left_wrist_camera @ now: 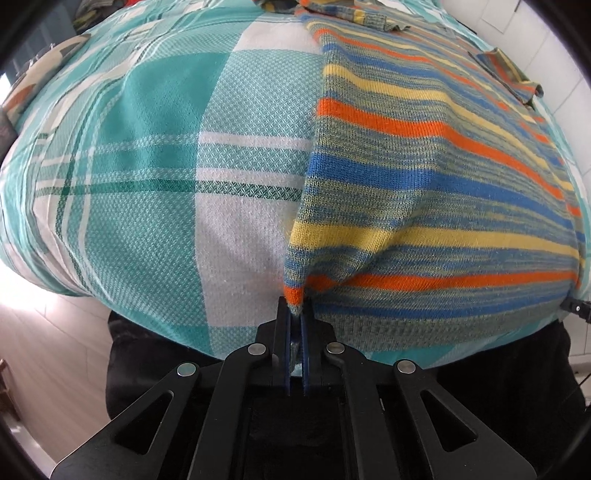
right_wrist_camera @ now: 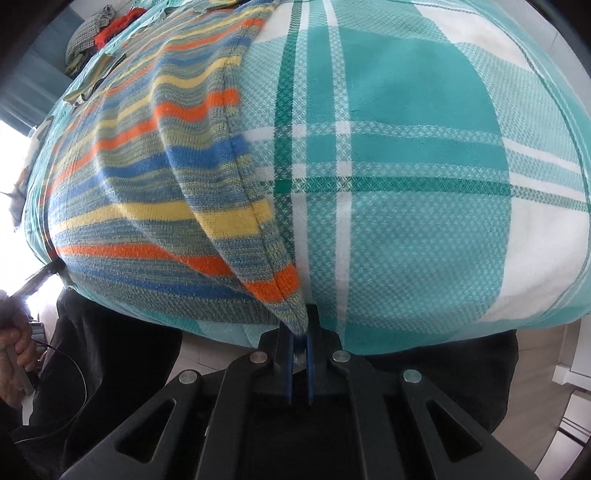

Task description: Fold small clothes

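A striped knit garment (left_wrist_camera: 424,177) in blue, orange, yellow and grey-green lies spread on a teal and white plaid bed cover (left_wrist_camera: 147,166). My left gripper (left_wrist_camera: 295,310) is shut on the garment's near left corner at the bed's front edge. In the right wrist view the same garment (right_wrist_camera: 147,177) fills the left half. My right gripper (right_wrist_camera: 301,328) is shut on its near right corner, lifting a ridge of knit. The plaid cover (right_wrist_camera: 424,166) lies to the right.
More crumpled clothes lie at the far end of the bed (left_wrist_camera: 280,5) and at the far left (right_wrist_camera: 110,29). A person's hand (right_wrist_camera: 14,332) holds the other gripper's handle. Dark trousers (right_wrist_camera: 110,350) and wooden floor (left_wrist_camera: 48,350) show below the bed edge.
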A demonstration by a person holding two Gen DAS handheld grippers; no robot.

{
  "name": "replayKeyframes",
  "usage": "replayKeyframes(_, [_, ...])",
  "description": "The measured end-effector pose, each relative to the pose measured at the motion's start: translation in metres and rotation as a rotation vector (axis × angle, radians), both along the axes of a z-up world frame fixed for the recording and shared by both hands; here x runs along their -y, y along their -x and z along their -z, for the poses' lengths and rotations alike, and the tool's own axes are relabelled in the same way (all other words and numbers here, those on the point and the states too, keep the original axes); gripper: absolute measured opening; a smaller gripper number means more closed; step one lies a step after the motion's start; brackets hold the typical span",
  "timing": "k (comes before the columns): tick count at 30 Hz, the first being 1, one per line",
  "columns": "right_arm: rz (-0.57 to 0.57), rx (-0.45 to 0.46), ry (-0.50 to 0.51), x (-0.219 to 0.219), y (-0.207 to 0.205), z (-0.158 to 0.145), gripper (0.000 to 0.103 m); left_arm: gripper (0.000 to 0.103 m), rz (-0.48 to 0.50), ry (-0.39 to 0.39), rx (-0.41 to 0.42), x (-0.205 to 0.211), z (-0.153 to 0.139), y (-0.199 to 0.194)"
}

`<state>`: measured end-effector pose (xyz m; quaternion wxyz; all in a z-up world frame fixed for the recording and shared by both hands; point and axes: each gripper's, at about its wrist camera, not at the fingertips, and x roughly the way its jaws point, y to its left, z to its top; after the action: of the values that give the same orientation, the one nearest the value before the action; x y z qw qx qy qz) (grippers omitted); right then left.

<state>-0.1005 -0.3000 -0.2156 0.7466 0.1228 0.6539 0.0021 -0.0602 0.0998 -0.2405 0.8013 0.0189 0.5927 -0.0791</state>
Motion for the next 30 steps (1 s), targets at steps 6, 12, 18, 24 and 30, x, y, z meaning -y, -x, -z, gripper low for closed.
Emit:
replayKeyframes(6, [0.034, 0.011, -0.023, 0.013, 0.003, 0.0, 0.005, 0.003, -0.005, -0.016, -0.013, 0.015, 0.0, -0.014])
replayKeyframes(12, [0.049, 0.014, -0.042, 0.033, 0.013, 0.005, 0.009, 0.007, 0.0, -0.035, -0.024, 0.032, -0.004, -0.02])
replayKeyframes(18, [0.058, -0.019, -0.022, 0.041, 0.026, 0.005, 0.035, 0.057, -0.022, -0.122, -0.016, 0.025, -0.017, -0.009])
replayKeyframes(24, [0.119, -0.013, 0.049, 0.068, 0.052, -0.013, 0.037, 0.071, -0.106, -0.122, 0.039, -0.005, -0.051, 0.003])
replayKeyframes(30, [0.191, 0.109, 0.171, 0.085, 0.06, -0.058, 0.038, 0.077, -0.263, -0.041, 0.113, -0.038, -0.091, 0.001])
